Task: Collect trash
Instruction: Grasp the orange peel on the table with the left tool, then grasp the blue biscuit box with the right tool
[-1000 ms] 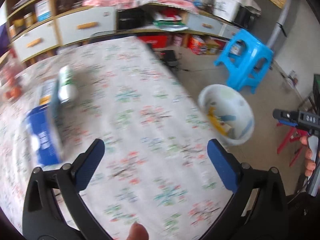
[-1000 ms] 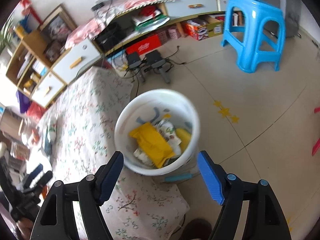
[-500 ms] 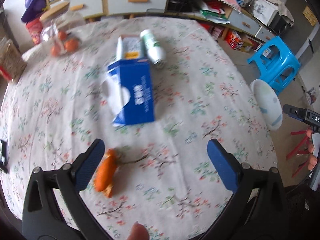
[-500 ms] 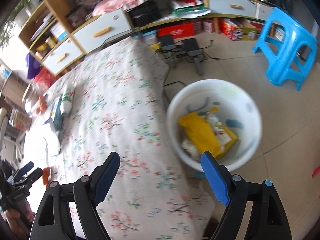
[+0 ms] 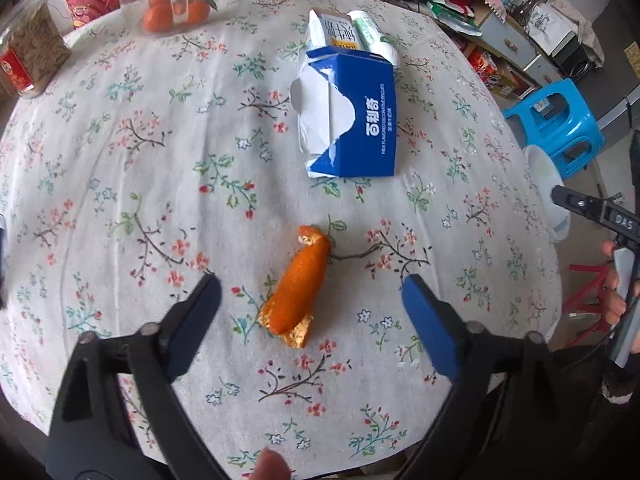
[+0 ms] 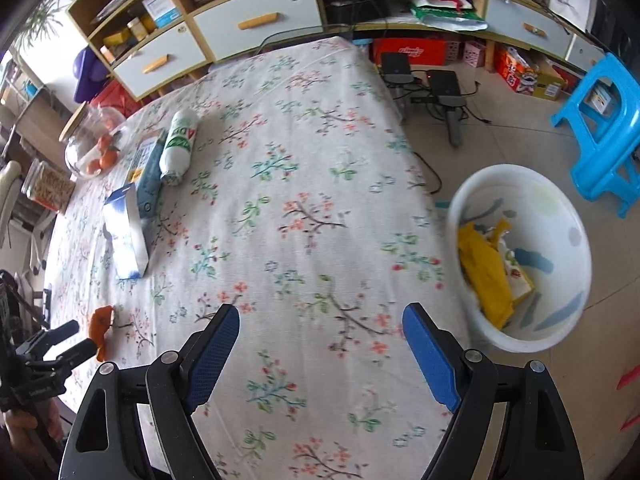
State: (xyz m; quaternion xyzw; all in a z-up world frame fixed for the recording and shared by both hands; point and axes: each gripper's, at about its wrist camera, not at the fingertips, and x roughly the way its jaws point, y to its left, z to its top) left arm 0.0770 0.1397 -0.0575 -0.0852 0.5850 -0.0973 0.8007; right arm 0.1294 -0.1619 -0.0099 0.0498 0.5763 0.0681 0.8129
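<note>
An orange peel point(image 5: 298, 285) lies on the floral tablecloth point(image 5: 160, 160). My left gripper point(image 5: 310, 312) is open, its fingers on either side of the peel's near end, just above the cloth. Behind it lie a torn blue and white carton point(image 5: 352, 120), a milk carton point(image 5: 334, 32) and a green and white bottle point(image 5: 374, 36). My right gripper point(image 6: 320, 344) is open and empty over the table's near edge. The white trash bin point(image 6: 560, 216) stands on the floor to its right, holding yellow and white rubbish. The peel point(image 6: 100, 330) also shows at far left.
A glass jar of oranges point(image 5: 172, 4) and a jar with a red label point(image 5: 28, 56) stand at the table's far side. A blue stool point(image 6: 604, 128), cables and power bricks point(image 6: 436, 92) are on the floor. Cabinets point(image 6: 256, 24) line the wall.
My left gripper has swung from the bin side back over the table and come down around the orange peel. My right gripper has turned from above the bin toward the table.
</note>
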